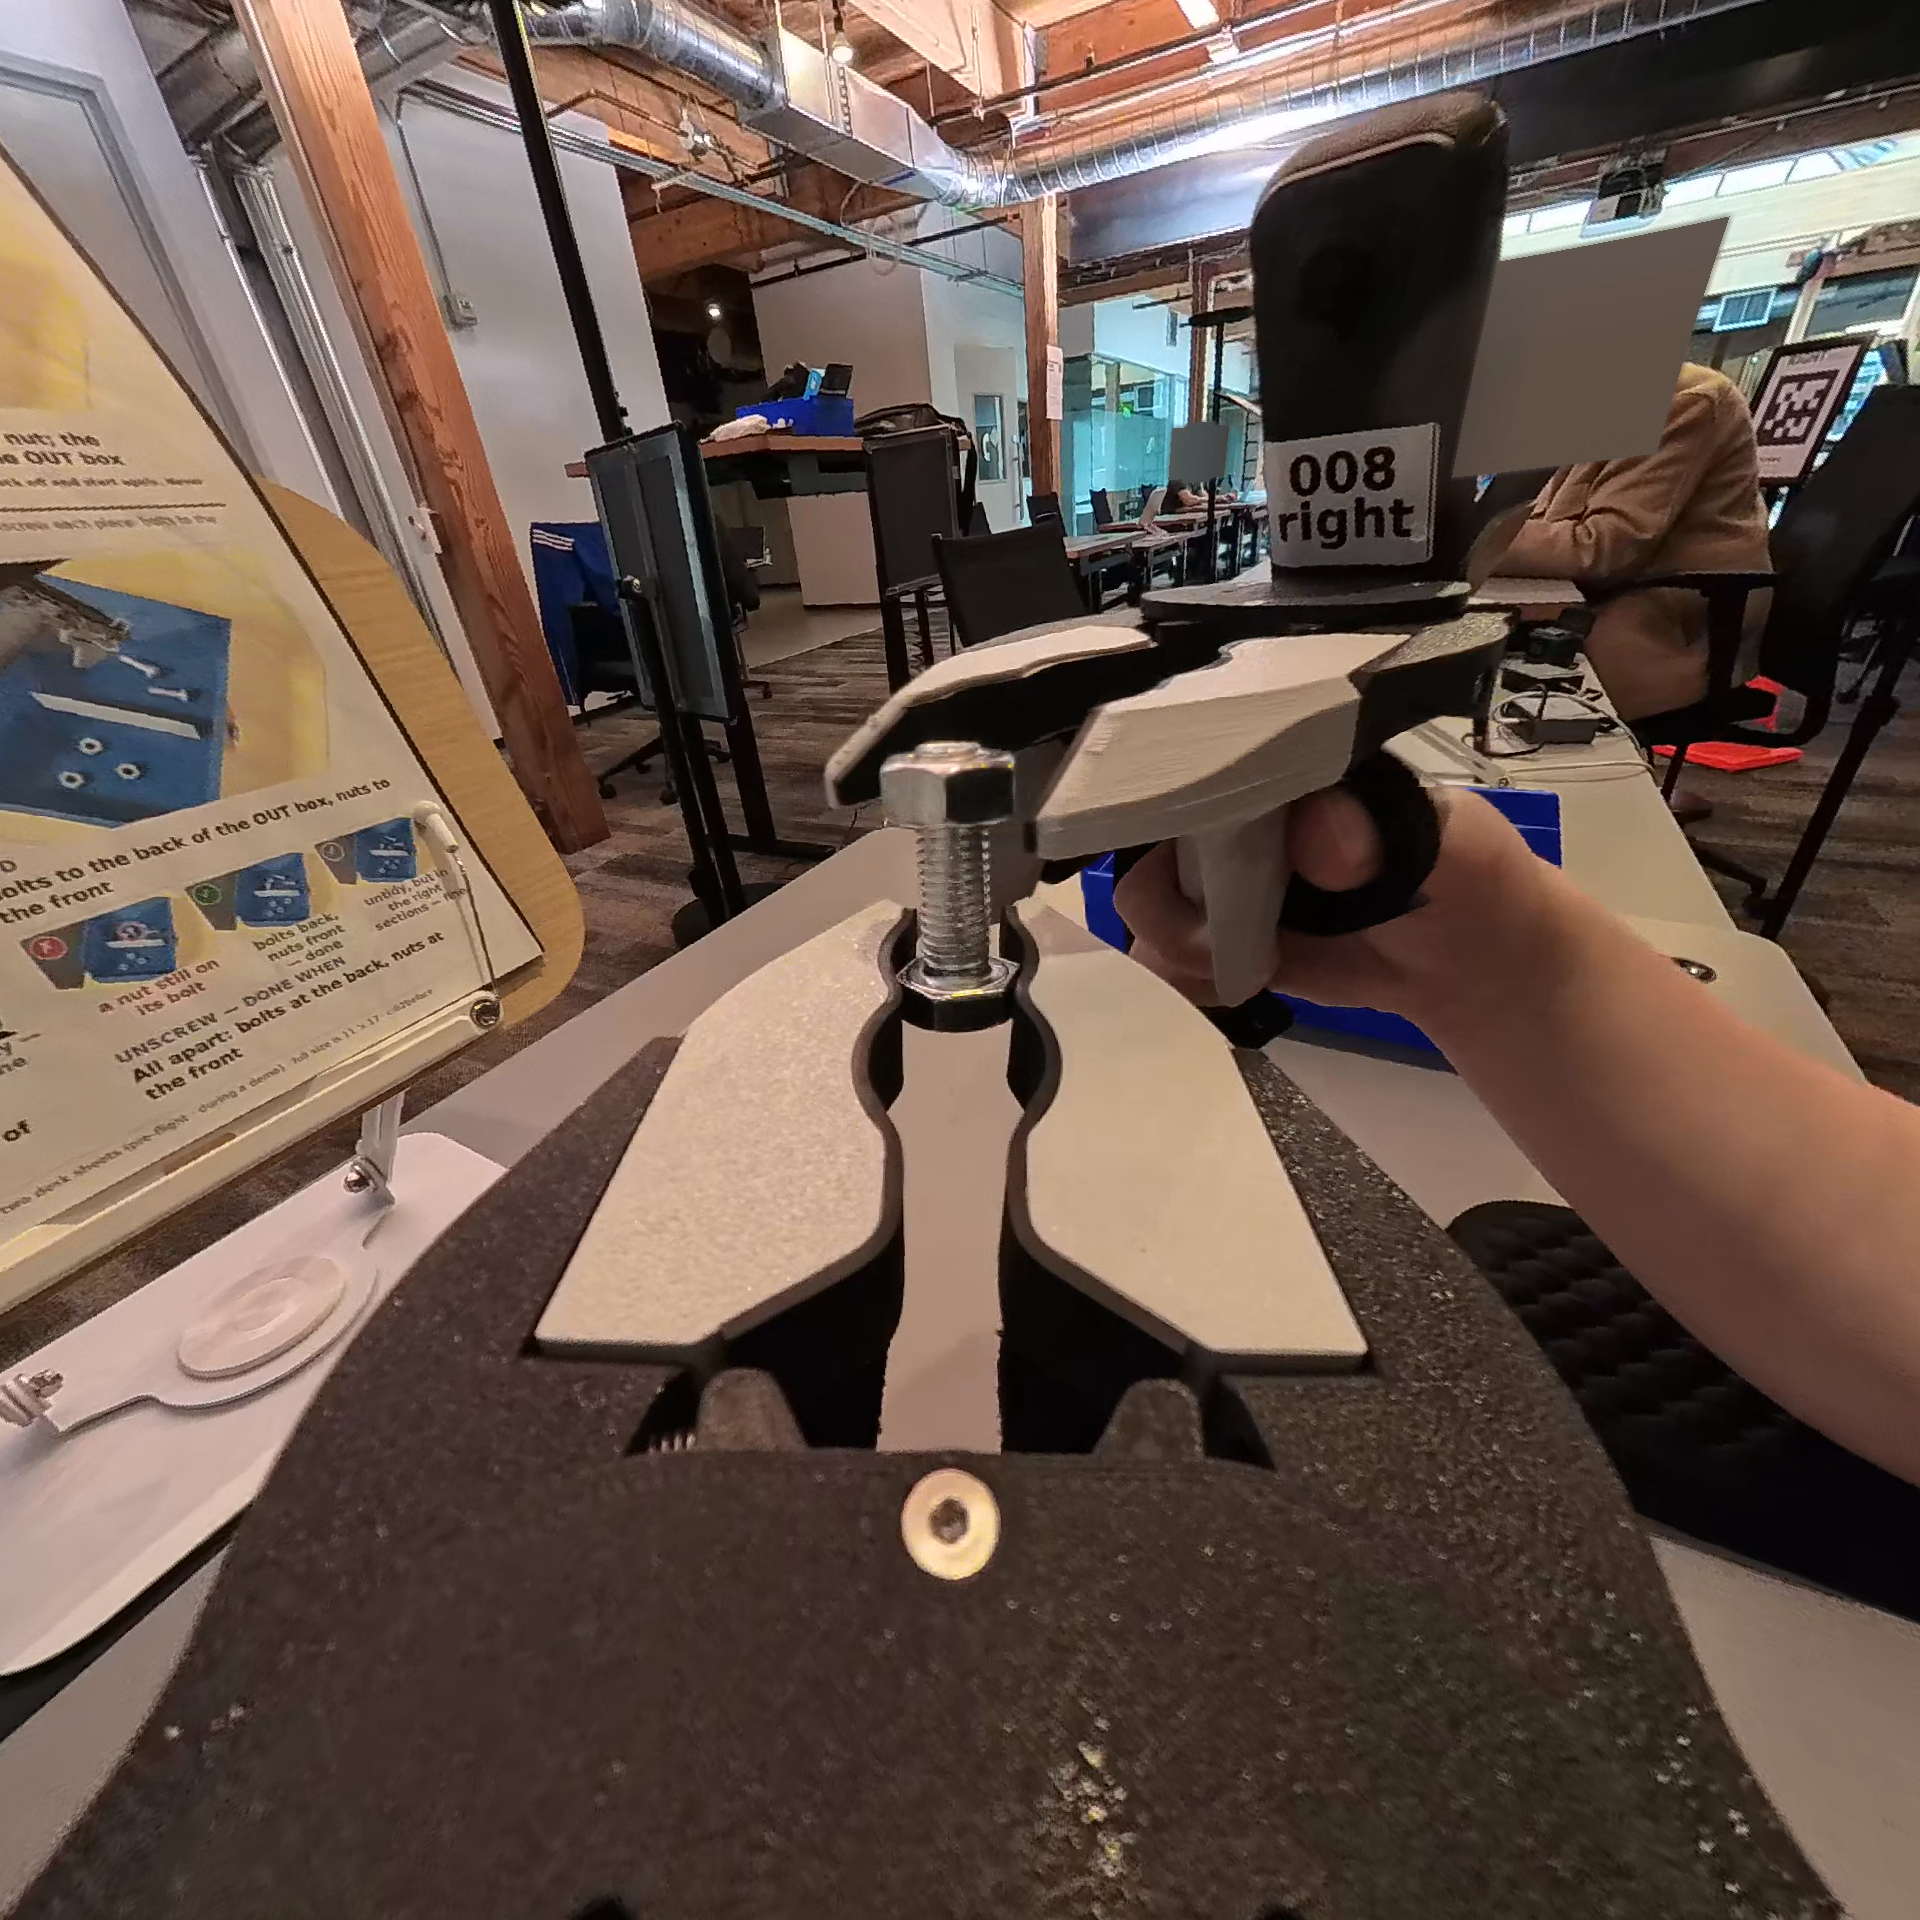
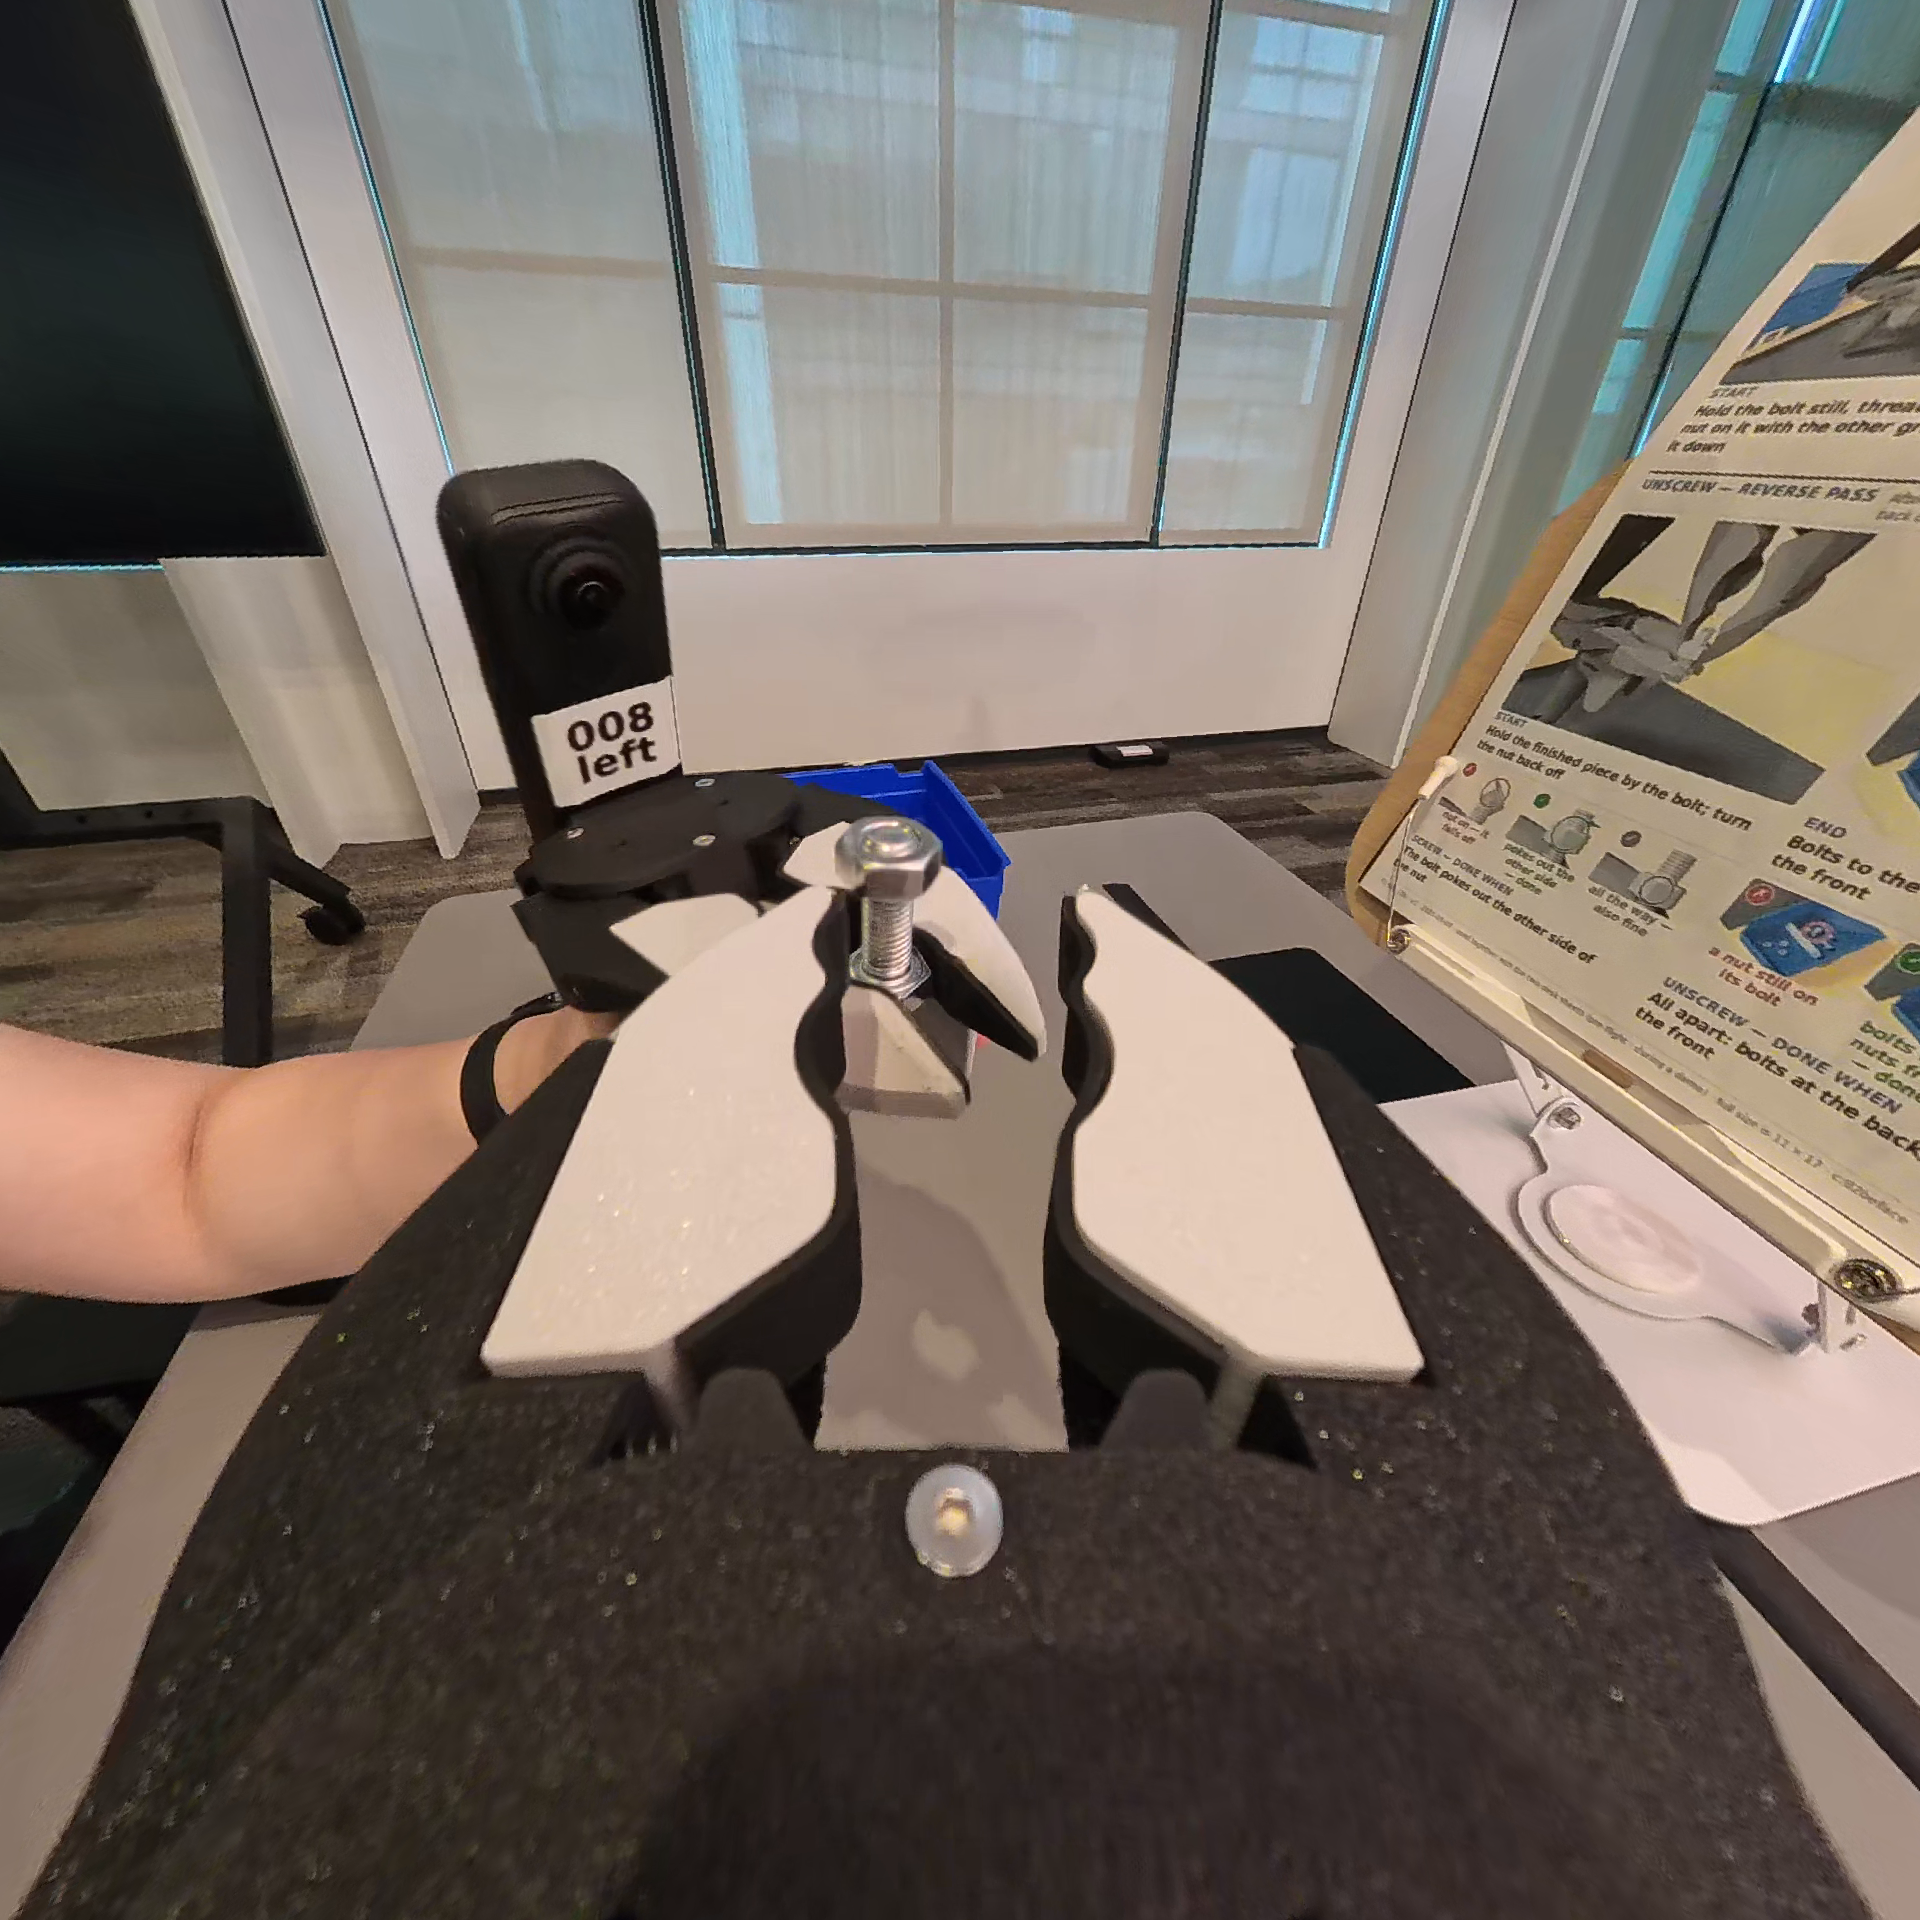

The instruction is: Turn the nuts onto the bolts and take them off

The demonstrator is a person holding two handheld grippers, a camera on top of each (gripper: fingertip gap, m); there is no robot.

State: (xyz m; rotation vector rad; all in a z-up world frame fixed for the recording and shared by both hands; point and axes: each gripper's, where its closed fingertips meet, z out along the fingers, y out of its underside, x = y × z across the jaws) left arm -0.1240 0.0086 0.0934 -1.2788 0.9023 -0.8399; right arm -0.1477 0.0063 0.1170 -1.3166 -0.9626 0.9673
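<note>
A silver bolt (image 1: 954,883) stands upright, head up, with a hex nut (image 1: 956,980) low on its thread. My left gripper (image 1: 956,997) is shut on the nut and holds the piece above the table. My right gripper (image 1: 987,795) comes in from the right at the level of the bolt head (image 1: 948,784). In the right wrist view my right gripper (image 2: 951,904) is open, its fingers well apart. The bolt head (image 2: 889,847) sits just inside the left fingertip (image 2: 800,935). The nut (image 2: 886,972) shows between the fingers of the left gripper (image 2: 920,997).
A blue bin (image 1: 1361,1013) sits on the grey table (image 1: 1766,1683) behind the grippers; it also shows in the right wrist view (image 2: 951,821). An instruction board on a white stand (image 1: 208,831) (image 2: 1714,831) stands beside them. A black mat (image 1: 1683,1382) lies by the right arm. A person sits far back (image 1: 1642,540). Both grippers' tips are close together, under 4 cm apart.
</note>
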